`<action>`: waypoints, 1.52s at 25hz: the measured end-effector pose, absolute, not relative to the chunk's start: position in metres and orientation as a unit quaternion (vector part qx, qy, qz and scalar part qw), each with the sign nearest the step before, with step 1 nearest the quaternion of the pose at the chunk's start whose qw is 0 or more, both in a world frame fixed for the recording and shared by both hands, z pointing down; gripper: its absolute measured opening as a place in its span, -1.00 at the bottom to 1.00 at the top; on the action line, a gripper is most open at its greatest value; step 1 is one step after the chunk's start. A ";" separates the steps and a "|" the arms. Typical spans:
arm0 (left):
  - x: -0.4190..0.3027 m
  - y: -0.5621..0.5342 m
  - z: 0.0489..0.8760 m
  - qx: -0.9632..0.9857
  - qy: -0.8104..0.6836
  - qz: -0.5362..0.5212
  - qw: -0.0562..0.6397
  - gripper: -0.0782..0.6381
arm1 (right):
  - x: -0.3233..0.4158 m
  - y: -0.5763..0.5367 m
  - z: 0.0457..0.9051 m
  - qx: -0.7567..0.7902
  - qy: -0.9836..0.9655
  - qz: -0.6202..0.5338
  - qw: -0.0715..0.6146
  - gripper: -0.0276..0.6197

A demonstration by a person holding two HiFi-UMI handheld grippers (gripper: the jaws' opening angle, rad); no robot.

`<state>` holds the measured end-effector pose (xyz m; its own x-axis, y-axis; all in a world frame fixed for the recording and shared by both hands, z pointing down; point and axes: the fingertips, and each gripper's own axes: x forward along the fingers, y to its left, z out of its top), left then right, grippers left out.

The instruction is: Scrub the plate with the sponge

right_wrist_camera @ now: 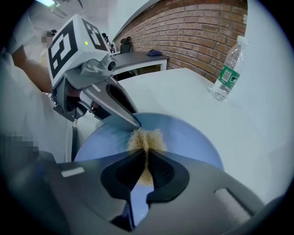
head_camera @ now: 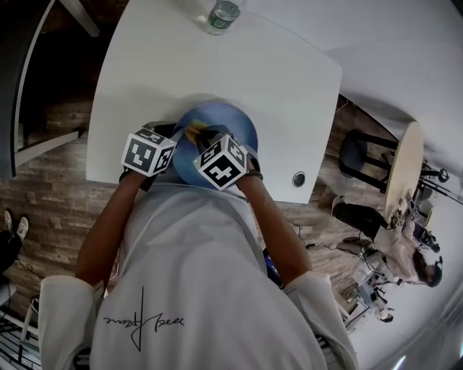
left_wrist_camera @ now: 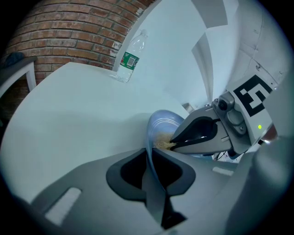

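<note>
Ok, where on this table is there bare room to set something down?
Bare tabletop lies between the far-edge bottle and the plate, and right of the plate toward the grommet. Crowded: the near edge, where left gripper, right gripper and sponge meet the plate.

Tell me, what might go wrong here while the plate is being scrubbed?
1. The left gripper pinches only the rim of the plate, so the push of the sponge in the right gripper might twist the plate loose.
2. The plate is at the near edge of the table; if it slips, it could drop to the floor.
</note>
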<state>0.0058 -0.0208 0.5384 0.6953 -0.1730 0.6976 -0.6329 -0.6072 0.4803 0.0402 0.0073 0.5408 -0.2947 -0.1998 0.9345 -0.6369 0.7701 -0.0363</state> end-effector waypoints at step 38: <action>0.007 -0.022 0.539 0.841 -0.245 0.310 0.369 -0.61 | 0.015 0.054 0.542 0.180 -0.802 0.214 0.527 -0.83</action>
